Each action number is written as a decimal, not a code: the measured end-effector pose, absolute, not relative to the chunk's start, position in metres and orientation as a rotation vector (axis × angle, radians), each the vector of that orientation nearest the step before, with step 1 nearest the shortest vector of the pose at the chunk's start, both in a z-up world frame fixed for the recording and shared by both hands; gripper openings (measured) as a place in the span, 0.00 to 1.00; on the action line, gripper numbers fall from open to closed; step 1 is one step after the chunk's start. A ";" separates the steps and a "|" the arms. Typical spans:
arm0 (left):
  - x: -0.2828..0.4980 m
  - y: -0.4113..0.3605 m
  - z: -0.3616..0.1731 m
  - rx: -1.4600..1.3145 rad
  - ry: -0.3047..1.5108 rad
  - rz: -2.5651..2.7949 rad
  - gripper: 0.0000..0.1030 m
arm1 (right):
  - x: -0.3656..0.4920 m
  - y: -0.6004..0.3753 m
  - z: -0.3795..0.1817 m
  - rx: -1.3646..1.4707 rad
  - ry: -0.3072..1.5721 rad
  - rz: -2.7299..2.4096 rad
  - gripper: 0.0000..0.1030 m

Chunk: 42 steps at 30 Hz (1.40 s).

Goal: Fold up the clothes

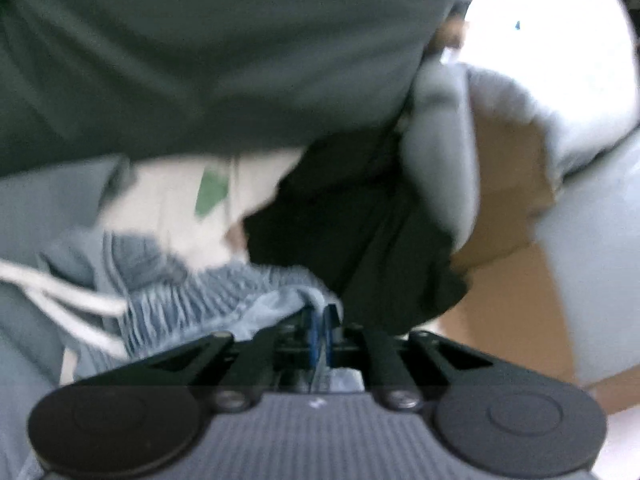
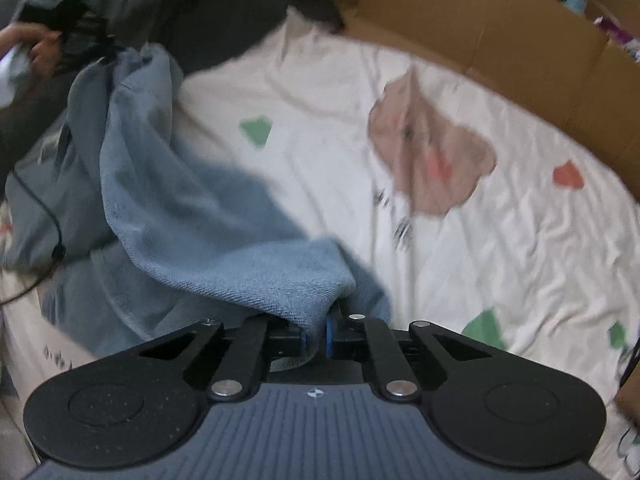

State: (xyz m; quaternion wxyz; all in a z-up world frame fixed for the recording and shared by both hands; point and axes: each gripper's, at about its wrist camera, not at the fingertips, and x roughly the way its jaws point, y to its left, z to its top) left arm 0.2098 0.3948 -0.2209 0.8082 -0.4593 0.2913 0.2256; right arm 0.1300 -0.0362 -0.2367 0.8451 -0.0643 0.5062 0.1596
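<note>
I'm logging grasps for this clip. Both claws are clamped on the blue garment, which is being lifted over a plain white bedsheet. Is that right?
Not quite: the bedsheet is not plain. The right wrist view shows it cream with green, red and pinkish-brown printed shapes. The rest stands: the left claw and the right claw are each shut on the blue garment.

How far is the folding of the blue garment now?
Done: both grips are made. The left hand-held gripper is shut on the gathered waistband of the blue garment; the right hand-held gripper is shut on another edge of it.
In hand: the cloth hangs bunched above the printed sheet.
Left: spreading it flat and every fold; no fold shows yet.
</note>
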 end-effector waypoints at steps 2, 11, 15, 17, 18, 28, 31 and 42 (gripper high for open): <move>0.201 0.401 -0.204 -1.000 0.562 0.479 0.03 | 0.140 -0.040 -0.225 -0.122 1.045 0.323 0.06; 0.193 0.401 -0.154 -0.986 0.384 0.452 0.03 | 0.193 -0.054 -0.193 -0.094 0.986 0.295 0.06; 0.203 0.405 -0.146 -0.977 0.347 0.445 0.03 | 0.225 -0.057 -0.189 -0.099 0.968 0.288 0.05; 0.211 0.409 -0.143 -0.970 0.338 0.450 0.03 | 0.245 -0.058 -0.190 -0.108 0.969 0.292 0.05; 0.215 0.411 -0.142 -0.964 0.335 0.453 0.03 | 0.257 -0.057 -0.191 -0.118 0.973 0.298 0.05; 0.255 0.438 -0.146 -0.879 0.293 0.541 0.00 | 0.365 -0.038 -0.219 -0.204 1.033 0.350 0.05; 0.266 0.456 -0.147 -0.866 0.296 0.557 0.00 | 0.385 -0.031 -0.230 -0.232 1.048 0.345 0.05; 0.244 0.483 -0.189 -0.900 0.523 0.620 0.08 | 0.424 -0.033 -0.269 -0.326 1.106 0.232 0.04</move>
